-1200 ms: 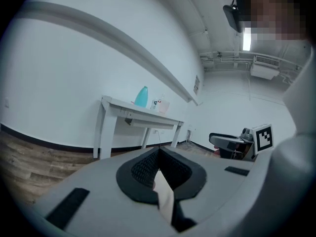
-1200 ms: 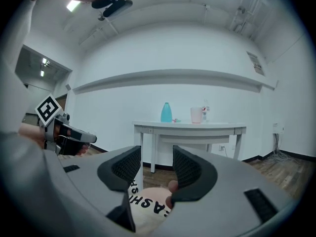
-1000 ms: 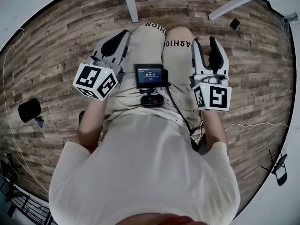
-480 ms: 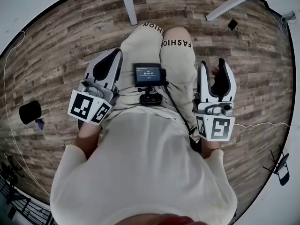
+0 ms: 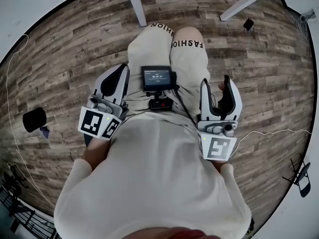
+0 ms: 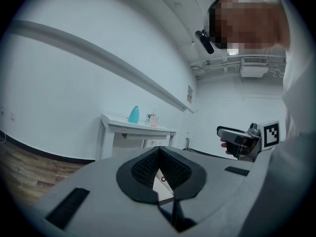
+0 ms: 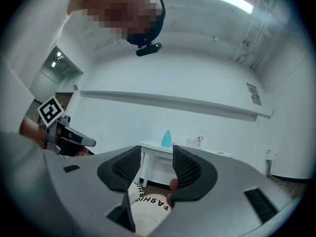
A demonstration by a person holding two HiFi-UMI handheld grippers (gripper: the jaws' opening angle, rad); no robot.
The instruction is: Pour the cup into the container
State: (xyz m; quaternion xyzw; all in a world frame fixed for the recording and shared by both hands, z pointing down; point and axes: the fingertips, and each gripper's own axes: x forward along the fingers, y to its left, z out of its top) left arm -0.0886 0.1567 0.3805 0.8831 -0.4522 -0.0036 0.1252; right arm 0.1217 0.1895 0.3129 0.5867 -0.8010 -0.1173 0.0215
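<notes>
Head view: left gripper (image 5: 120,71) closed, right gripper (image 5: 215,82) parted.

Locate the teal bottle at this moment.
In both gripper views, the teal bottle stands on the white table by the far wall, left of a small cup.

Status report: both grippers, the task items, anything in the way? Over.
Left gripper shut, empty. Right gripper open, empty. Likely cup far off on white table, beside teal bottle. Container not made out; no obstacle seen.

We hold the left gripper (image 5: 117,77) at 9 o'clock, jaws together, and the right gripper (image 5: 215,86) at 3 o'clock, jaws apart, empty.
</notes>
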